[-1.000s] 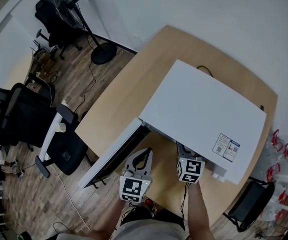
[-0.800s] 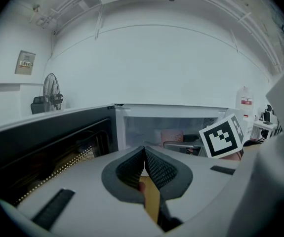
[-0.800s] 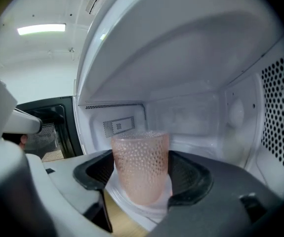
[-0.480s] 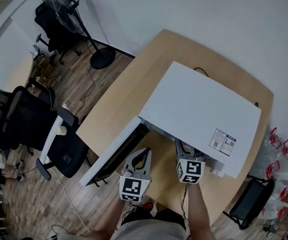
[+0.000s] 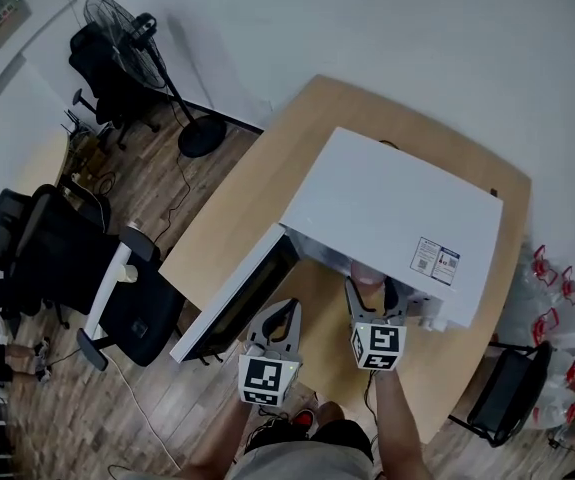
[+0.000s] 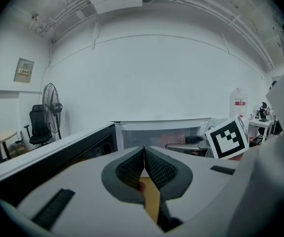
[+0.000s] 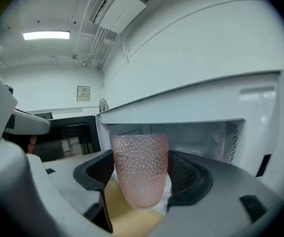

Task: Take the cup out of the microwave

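Observation:
A pink dimpled cup point(image 7: 141, 169) stands upright between the pads of my right gripper point(image 7: 142, 174), which is shut on it just outside the mouth of the white microwave point(image 7: 206, 112). In the head view the cup point(image 5: 366, 275) shows at the oven's front edge, held by the right gripper point(image 5: 369, 293). The microwave point(image 5: 392, 218) sits on a wooden table point(image 5: 257, 198) with its door point(image 5: 232, 298) swung open to the left. My left gripper point(image 5: 285, 315) hangs shut and holds nothing, below the door; its jaws point(image 6: 143, 164) meet.
Office chairs point(image 5: 47, 258) and a standing fan point(image 5: 117, 18) are on the wood floor at the left. A dark chair point(image 5: 497, 408) stands at the lower right. The open door point(image 6: 58, 152) lies close to the left gripper's left side.
The right gripper has drawn back toward me, bringing the pink cup out from under the microwave's top edge into sight. The left gripper has stayed where it was.

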Demonstrator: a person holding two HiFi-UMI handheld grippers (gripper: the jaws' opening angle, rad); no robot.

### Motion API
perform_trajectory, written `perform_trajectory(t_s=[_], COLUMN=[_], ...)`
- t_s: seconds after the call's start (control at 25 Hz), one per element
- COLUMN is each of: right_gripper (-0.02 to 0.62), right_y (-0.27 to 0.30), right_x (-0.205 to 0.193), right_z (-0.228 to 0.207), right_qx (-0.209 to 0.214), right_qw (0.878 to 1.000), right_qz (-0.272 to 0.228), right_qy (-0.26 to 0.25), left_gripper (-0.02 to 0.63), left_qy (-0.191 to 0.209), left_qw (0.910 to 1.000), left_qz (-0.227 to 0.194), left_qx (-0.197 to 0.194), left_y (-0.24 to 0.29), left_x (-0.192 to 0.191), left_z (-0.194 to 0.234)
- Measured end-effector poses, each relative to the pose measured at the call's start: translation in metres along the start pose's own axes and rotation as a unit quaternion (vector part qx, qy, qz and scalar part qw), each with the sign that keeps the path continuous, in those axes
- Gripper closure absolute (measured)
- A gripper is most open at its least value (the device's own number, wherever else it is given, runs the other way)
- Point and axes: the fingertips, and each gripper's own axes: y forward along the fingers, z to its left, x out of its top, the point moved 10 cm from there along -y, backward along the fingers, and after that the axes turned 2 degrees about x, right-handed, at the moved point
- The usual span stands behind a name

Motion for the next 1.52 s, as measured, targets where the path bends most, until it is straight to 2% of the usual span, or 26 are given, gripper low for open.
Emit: perform_trajectory(t_s=[0.32,0.68,1.04,1.52], right_gripper=[0.25,0.25,0.25,0.25], right_y=[-0.042,-0.096,-0.153,-0.238], right_x=[0.0,0.0,-0.001,-0.017], right_z=[0.018,0.024,0.013,0.005], right_qx=[-0.009,-0.04,-0.093,-0.174], right_qw=[1.0,0.999,0.994,0.983], right_qz=[-0.01,-0.031,-0.049,-0.064], right_qy=[0.001,0.003,0.006,0.009], left_gripper=[0.583,0.583,0.583,0.583], left_qy=[0.008,0.017,0.031,0.046], left_qw=[0.9998,0.9992,0.9958,0.9869], left_qz=[-0.014,-0.022,-0.04,-0.052], left_qx=[-0.009,-0.028,-0.077,-0.145], left_y=[-0.034,-0.058,-0.07,-0.083], left_x=[0.0,-0.003,0.001,-0.004], left_z=[-0.007,-0.02,-0.051,-0.095])
